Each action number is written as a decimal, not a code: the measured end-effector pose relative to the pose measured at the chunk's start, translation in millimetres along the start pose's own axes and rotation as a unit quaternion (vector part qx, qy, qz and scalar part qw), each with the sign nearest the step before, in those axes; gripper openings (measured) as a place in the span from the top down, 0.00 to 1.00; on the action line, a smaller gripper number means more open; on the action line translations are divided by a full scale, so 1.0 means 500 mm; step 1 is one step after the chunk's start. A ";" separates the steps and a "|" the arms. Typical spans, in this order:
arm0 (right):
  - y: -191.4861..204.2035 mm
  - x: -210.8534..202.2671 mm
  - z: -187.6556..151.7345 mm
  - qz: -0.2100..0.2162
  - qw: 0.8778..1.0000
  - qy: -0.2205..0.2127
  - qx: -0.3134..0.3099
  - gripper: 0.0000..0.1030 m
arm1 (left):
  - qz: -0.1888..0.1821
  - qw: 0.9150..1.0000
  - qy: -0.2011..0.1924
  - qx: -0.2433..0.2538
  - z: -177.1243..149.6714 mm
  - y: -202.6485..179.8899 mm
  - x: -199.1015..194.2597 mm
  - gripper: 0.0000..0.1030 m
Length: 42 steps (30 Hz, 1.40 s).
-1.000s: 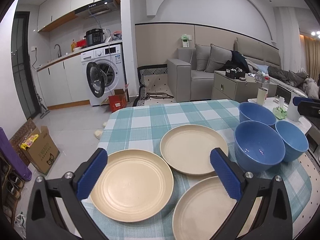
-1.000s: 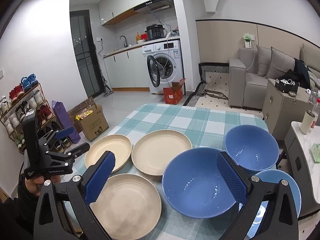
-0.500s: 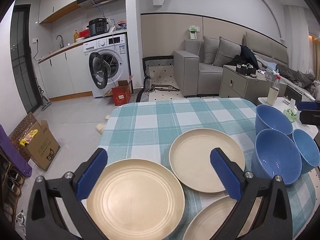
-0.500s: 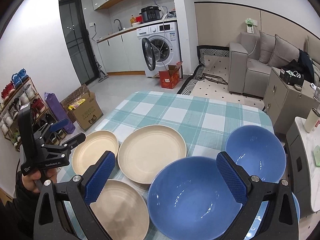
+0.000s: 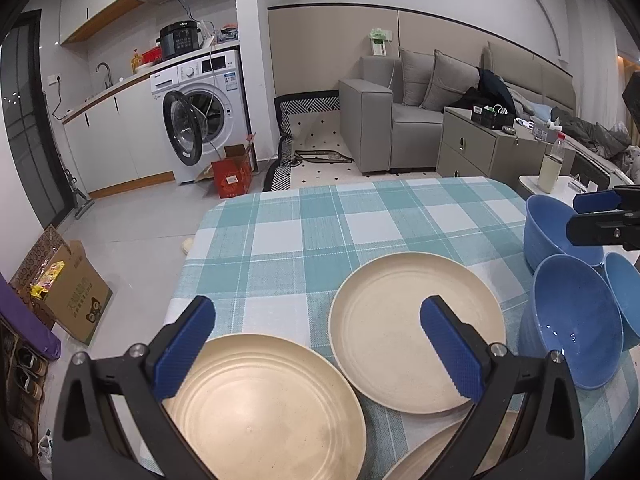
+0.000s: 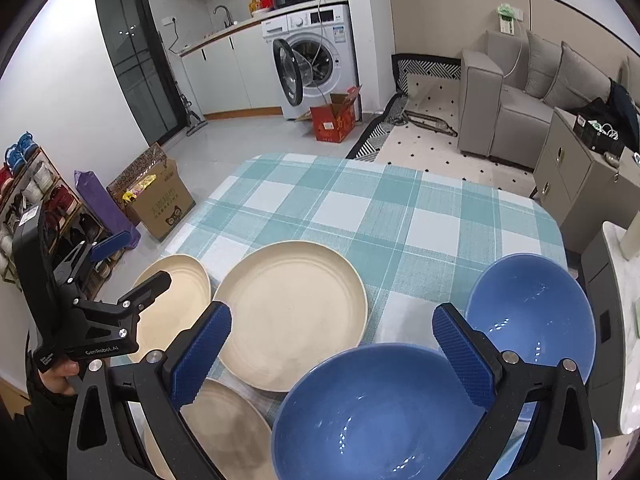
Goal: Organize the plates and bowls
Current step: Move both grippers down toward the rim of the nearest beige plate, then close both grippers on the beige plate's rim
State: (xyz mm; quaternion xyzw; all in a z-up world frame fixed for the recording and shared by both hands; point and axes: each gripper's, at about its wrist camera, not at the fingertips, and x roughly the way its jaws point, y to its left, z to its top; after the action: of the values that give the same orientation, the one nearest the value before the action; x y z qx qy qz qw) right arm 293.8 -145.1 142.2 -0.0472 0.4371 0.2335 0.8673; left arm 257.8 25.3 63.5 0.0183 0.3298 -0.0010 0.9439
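Three beige plates lie on the checked tablecloth (image 5: 360,220): a left plate (image 5: 264,412), a middle plate (image 5: 384,320) and a near plate (image 6: 228,432). Three blue bowls stand at the right: a near bowl (image 6: 372,412), a far bowl (image 6: 532,316) and a third bowl (image 5: 628,296). My left gripper (image 5: 320,344) is open and empty above the left and middle plates. My right gripper (image 6: 332,352) is open and empty above the near bowl. The left gripper also shows in the right wrist view (image 6: 120,264).
The table's far edge drops to a tiled floor with a cardboard box (image 5: 68,292) at the left. A washing machine (image 5: 200,112) with its door open, a red box (image 5: 232,170) and a grey sofa (image 5: 400,120) stand beyond. A white side table (image 5: 560,188) is at the right.
Both grippers have moved down and forward, closer to the table. The plates and bowls appear larger and lower in both views. Nothing was grasped.
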 end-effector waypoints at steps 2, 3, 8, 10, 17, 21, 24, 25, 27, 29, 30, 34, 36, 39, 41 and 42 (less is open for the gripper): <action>-0.007 0.016 0.007 -0.001 1.000 0.006 0.004 0.00 | 0.001 1.000 0.008 0.000 0.001 -0.003 0.015 0.00; -0.012 0.026 0.013 0.000 1.000 0.010 0.008 0.00 | 0.001 1.000 0.012 0.001 0.003 -0.004 0.022 0.00; -0.022 0.071 0.027 -0.004 0.999 0.036 0.008 0.00 | 0.002 1.000 0.029 0.009 0.002 -0.012 0.056 0.00; -0.022 0.085 0.028 -0.006 0.999 0.046 0.004 0.00 | 0.002 0.999 0.036 0.011 0.000 -0.015 0.067 0.00; -0.025 0.144 0.027 -0.010 0.997 0.081 -0.001 0.00 | -0.001 0.998 0.058 0.018 -0.006 -0.022 0.102 0.00; -0.025 0.170 0.028 -0.006 0.995 0.098 -0.002 0.00 | -0.001 0.997 0.071 0.027 -0.011 -0.032 0.123 0.00; -0.024 0.191 0.029 -0.006 0.994 0.112 -0.006 0.00 | 0.003 0.996 0.082 0.034 -0.013 -0.038 0.144 0.00; -0.024 0.197 0.029 -0.006 0.993 0.117 -0.006 0.00 | 0.004 0.996 0.086 0.034 -0.013 -0.039 0.150 0.00; -0.022 0.213 0.027 -0.005 0.992 0.124 -0.010 0.01 | 0.001 0.995 0.091 0.032 -0.015 -0.039 0.159 0.01; -0.020 0.225 0.024 -0.007 0.991 0.130 -0.013 0.05 | 0.001 0.995 0.096 0.035 -0.018 -0.042 0.170 0.02; -0.019 0.230 0.023 -0.006 0.991 0.133 -0.014 0.11 | 0.001 0.995 0.098 0.037 -0.020 -0.043 0.174 0.02; -0.017 0.253 0.019 0.001 0.989 0.147 -0.012 0.15 | -0.002 0.993 0.109 0.037 -0.024 -0.044 0.189 0.06; -0.016 0.265 0.017 0.001 0.988 0.153 -0.012 0.15 | -0.004 0.993 0.116 0.035 -0.026 -0.044 0.195 0.07; -0.017 0.280 0.012 -0.002 0.986 0.165 -0.014 0.19 | -0.007 0.991 0.125 0.038 -0.030 -0.047 0.203 0.10; -0.019 0.290 0.008 0.000 0.985 0.175 -0.014 0.23 | -0.011 0.990 0.133 0.041 -0.033 -0.050 0.208 0.18; -0.020 0.295 0.005 0.000 0.984 0.178 -0.012 0.23 | -0.012 0.990 0.136 0.041 -0.034 -0.051 0.210 0.19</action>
State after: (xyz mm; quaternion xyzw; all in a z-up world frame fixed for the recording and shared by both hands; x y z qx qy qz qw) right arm 375.3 -99.6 27.5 -0.0986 0.5821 0.2262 0.7748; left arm 328.8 1.6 -16.0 0.0529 0.4554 -0.0233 0.8884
